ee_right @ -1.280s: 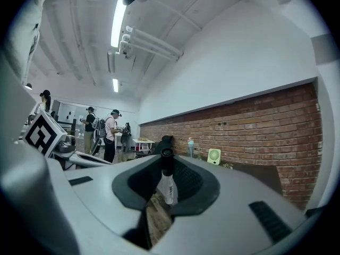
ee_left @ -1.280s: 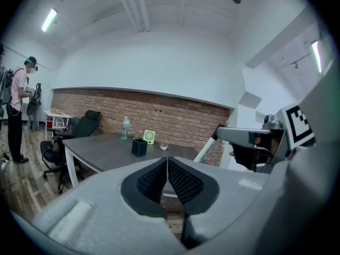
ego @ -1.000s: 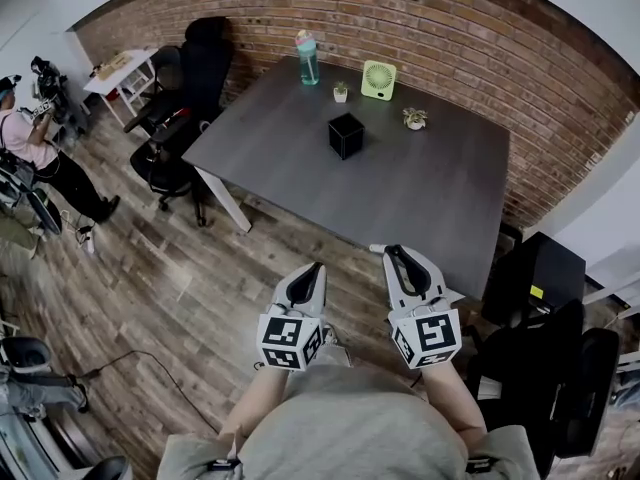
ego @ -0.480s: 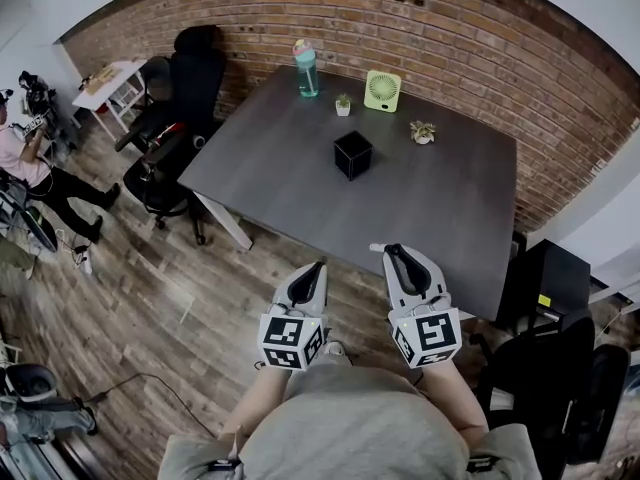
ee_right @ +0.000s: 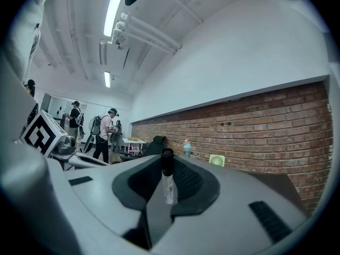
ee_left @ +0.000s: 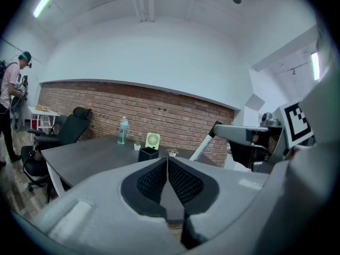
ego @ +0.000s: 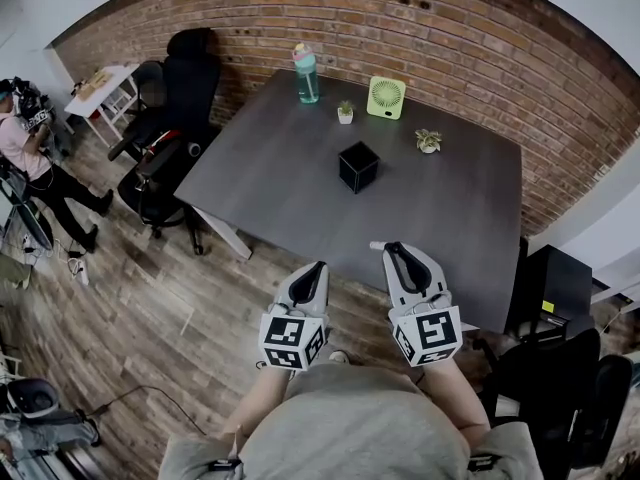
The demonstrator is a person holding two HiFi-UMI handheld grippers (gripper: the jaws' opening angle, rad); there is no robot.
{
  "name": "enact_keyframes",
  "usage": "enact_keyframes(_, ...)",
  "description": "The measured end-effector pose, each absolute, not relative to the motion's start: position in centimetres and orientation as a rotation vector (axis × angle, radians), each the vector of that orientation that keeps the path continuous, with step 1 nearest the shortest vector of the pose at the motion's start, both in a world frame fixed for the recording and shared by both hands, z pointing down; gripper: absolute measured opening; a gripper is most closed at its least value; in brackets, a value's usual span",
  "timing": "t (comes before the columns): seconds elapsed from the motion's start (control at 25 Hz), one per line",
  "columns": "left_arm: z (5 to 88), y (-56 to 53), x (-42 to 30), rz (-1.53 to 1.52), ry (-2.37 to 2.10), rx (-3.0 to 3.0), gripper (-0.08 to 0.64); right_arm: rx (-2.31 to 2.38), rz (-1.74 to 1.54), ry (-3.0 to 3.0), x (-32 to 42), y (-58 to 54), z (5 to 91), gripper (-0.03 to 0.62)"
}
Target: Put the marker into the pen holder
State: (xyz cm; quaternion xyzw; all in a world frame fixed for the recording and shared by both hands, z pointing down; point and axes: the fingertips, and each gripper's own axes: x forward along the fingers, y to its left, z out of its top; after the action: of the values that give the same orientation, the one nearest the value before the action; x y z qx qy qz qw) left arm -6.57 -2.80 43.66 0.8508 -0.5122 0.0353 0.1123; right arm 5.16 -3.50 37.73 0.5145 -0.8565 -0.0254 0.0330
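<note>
The marker [ee_right: 168, 184] is white with a black cap and a small printed label too fine to read. It stands clamped between the jaws of the right gripper [ego: 392, 250]. The left gripper [ego: 318, 267] is closed on nothing. Both point forward side by side near the table [ego: 440, 218] edge, well apart from the black pen holder [ego: 358, 166].

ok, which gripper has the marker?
The right gripper: the marker, white with a black cap, is clamped between its jaws. The left gripper has its jaws together on nothing.

Matt dark table [ego: 280, 168]; rough brick wall [ego: 450, 28]; wood-plank floor [ego: 180, 298]; glossy plastic marker [ee_right: 167, 178].
</note>
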Motion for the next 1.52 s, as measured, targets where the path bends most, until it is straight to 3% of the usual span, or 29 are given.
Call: enact_keyframes(1.52,45.6,-14.3,-12.3,0.125,-1.566,2.417,0.021,1.604,-0.126,-2.601,2.8,-18.0,38.2,0.066)
